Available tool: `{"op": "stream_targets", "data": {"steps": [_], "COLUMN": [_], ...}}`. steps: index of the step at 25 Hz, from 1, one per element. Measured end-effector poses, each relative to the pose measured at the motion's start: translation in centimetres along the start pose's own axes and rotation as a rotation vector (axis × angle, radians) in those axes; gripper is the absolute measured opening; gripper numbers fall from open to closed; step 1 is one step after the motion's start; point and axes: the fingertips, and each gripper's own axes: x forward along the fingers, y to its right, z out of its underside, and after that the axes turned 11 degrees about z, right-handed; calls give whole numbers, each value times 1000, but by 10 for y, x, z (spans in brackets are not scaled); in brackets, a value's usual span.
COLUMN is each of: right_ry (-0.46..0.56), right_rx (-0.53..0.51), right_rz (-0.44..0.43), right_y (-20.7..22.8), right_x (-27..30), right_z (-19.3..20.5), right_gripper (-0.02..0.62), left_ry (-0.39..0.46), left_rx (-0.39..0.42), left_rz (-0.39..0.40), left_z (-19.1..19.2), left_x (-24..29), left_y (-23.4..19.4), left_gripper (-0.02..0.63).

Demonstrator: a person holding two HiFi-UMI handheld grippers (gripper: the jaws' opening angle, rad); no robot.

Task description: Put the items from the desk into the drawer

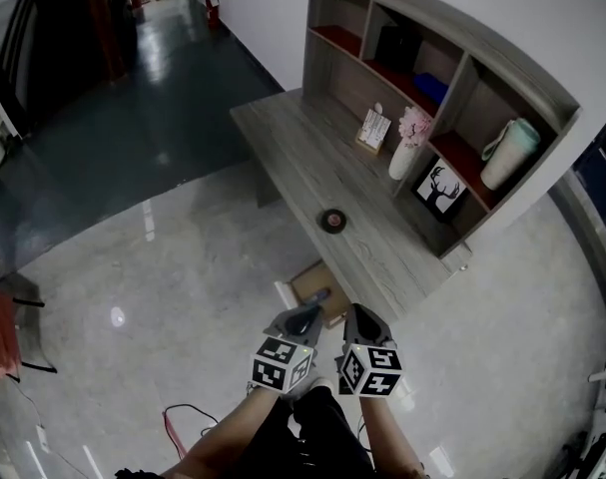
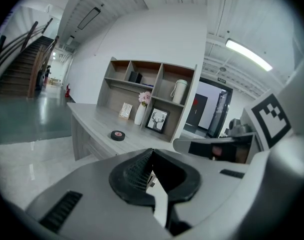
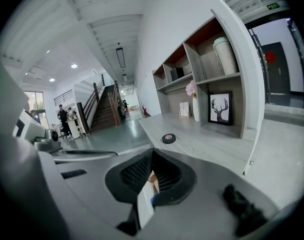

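Looking steeply down from the head view, we see a long grey wooden surface (image 1: 283,138) running from the upper centre toward the lower right of the frame, with an open shelf unit (image 1: 462,78) standing along its far edge. The one loose thing on the surface is a black tape roll (image 1: 332,220), lying flat near the front edge, just right of the frame's centre. Below it, under the front edge, a drawer (image 1: 295,289) stands pulled open. At the bottom centre the left tool (image 2: 151,154) and the right tool (image 3: 152,156) are held side by side, short of the surface. Each has its jaws pressed together at the tips with nothing between them. We judge the step in hand to be the reach for the tape roll. To do it well, we would part one tool's jaws before arriving and come down over the roll from above. We would then pinch across its rim, or through its centre hole, so it cannot slide along the smooth wood, and lift it clear of the edge before lowering it into the drawer. By the shelf unit stand a small card (image 1: 373,130), a white vase of pink flowers (image 1: 407,148) and a framed deer picture (image 1: 440,190). A pale flask (image 1: 509,153) sits in a right-hand compartment. The roll's core label, the card's print and a green sign at the upper right of the right gripper view are too small to read.
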Motion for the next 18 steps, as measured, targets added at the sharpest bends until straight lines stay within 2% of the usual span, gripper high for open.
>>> {"op": "stream_targets", "data": {"steps": [13, 18], "right_ry": [68, 77], "right_rx": [29, 34], "right_rz": [18, 23], "right_y": [1, 1], "right_x": [-29, -32], "right_z": [-17, -17], "right_gripper": [11, 11], "left_ry": [29, 51], "left_rx": [61, 48], "left_rz": [36, 55], "left_z": [-18, -22], "left_x": [-15, -15], "left_y": [22, 28], "left_gripper": [9, 9]}}
